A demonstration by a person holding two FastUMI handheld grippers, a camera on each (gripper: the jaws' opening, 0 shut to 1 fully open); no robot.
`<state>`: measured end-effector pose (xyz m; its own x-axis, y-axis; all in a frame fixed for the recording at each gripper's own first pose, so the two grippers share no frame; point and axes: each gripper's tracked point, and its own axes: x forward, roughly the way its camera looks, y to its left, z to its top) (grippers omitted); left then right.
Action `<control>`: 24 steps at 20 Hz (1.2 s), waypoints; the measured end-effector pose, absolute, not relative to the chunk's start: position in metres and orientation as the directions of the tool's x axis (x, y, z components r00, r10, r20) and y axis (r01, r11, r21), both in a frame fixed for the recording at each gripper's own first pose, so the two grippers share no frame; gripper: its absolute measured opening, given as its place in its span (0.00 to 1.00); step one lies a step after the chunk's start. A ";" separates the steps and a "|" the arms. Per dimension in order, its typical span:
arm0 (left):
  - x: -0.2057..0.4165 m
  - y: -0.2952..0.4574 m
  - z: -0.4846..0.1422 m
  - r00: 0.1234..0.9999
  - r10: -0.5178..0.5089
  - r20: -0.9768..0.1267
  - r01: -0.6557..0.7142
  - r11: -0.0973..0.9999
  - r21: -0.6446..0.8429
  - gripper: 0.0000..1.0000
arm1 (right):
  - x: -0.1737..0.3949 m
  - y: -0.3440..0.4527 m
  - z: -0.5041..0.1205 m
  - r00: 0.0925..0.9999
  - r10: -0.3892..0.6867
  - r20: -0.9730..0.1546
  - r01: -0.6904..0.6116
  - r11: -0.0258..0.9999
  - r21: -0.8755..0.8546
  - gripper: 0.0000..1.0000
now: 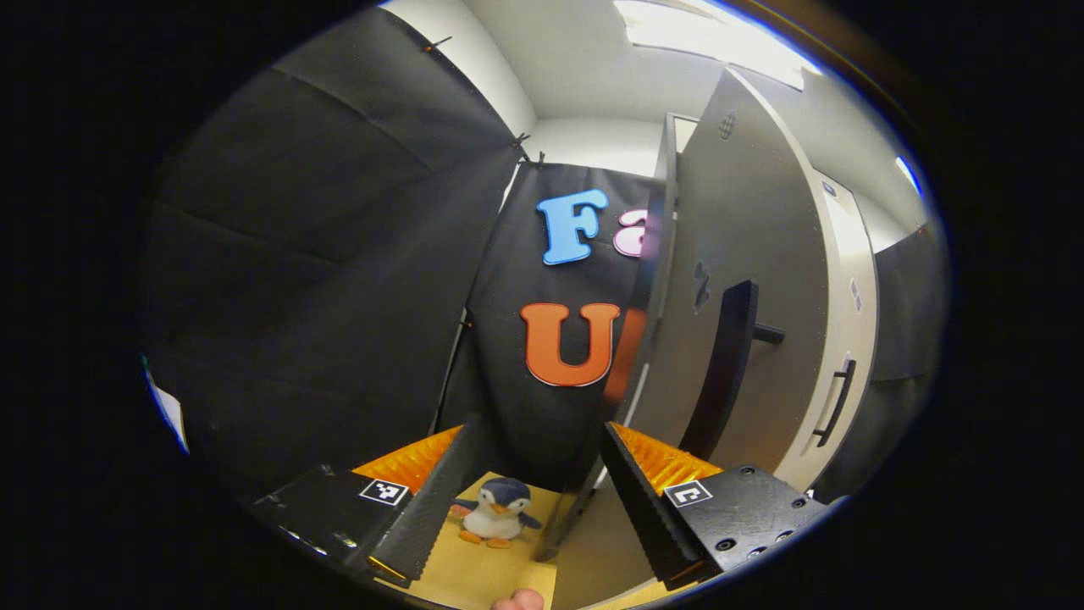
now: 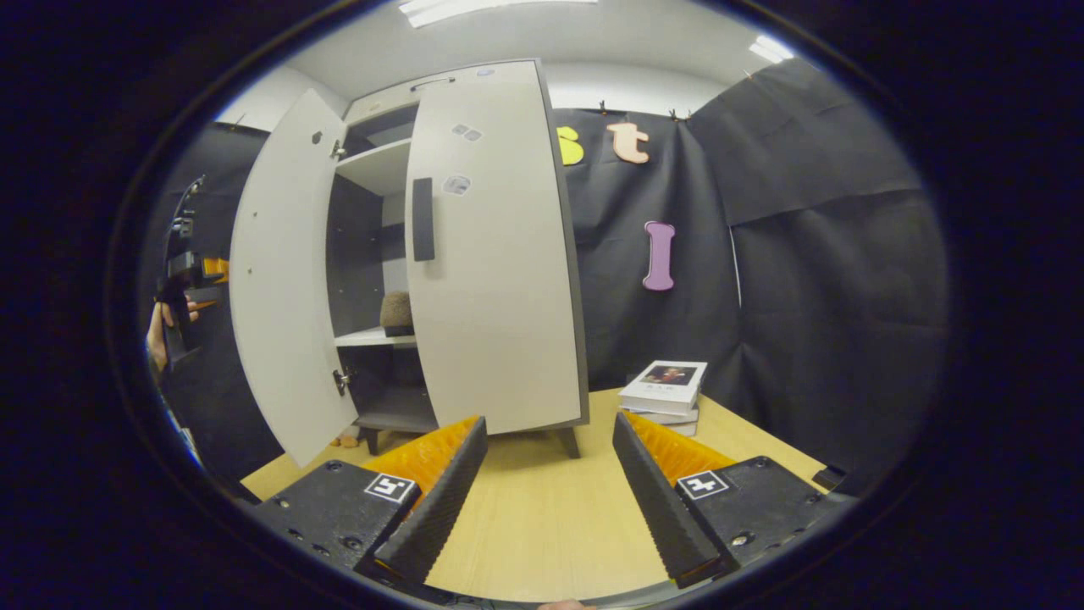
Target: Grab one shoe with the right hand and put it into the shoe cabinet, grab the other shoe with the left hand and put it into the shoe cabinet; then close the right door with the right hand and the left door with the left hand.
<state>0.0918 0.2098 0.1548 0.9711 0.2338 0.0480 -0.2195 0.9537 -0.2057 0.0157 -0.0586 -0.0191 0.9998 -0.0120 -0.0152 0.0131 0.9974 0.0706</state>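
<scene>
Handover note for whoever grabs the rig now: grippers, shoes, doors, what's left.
Left gripper: open, empty, raised beside the left door's outer edge.
Right gripper: open, empty, low over the table, in front of the shoe cabinet.
Shoes: one brownish shoe on the middle shelf; the other I cannot make out.
Done: right door looks nearly closed.
Left: swing the left door shut with the left gripper; check that the right door is fully shut.
</scene>
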 end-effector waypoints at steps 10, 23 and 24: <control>0.140 0.100 0.141 0.997 0.059 0.042 -0.049 0.978 -0.205 0.99 | -0.007 -0.086 -0.014 0.995 -0.097 0.002 0.097 0.993 0.061 0.98; 0.071 0.067 0.134 0.995 0.050 0.091 -0.040 0.992 -0.116 0.95 | -0.016 -0.083 -0.025 0.993 -0.113 -0.014 0.114 0.986 0.125 0.94; 0.059 0.059 0.123 0.995 0.045 0.093 -0.037 0.995 -0.092 0.95 | -0.010 -0.074 -0.027 0.995 -0.094 -0.024 0.096 0.988 0.124 0.94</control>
